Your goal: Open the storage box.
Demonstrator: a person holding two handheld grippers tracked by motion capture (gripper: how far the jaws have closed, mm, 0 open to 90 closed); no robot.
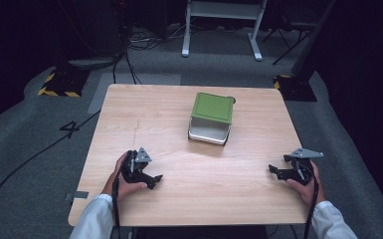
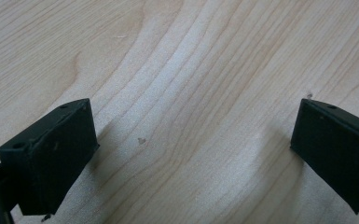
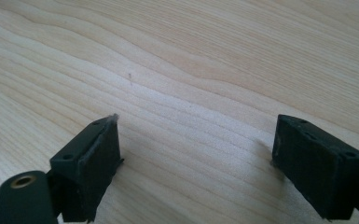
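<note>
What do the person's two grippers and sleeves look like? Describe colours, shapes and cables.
Both grippers, left and right, are black, each topped by a grey three-cornered plate. Their fingers are blocky black slabs with small screw holes. A dark cable trails from each. The sleeves are white.

Green-lidded box [image 1: 211, 117], white lower body, square, lid closed flat on top. Sits upright on wooden table [image 1: 179, 199], upper centre of the high view, slightly right of middle. Small dark thing behind its far right corner, unclear.

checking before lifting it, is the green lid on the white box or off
On: the flat green square lid covers the top of the white rectangular box, standing on the wooden table.
</note>
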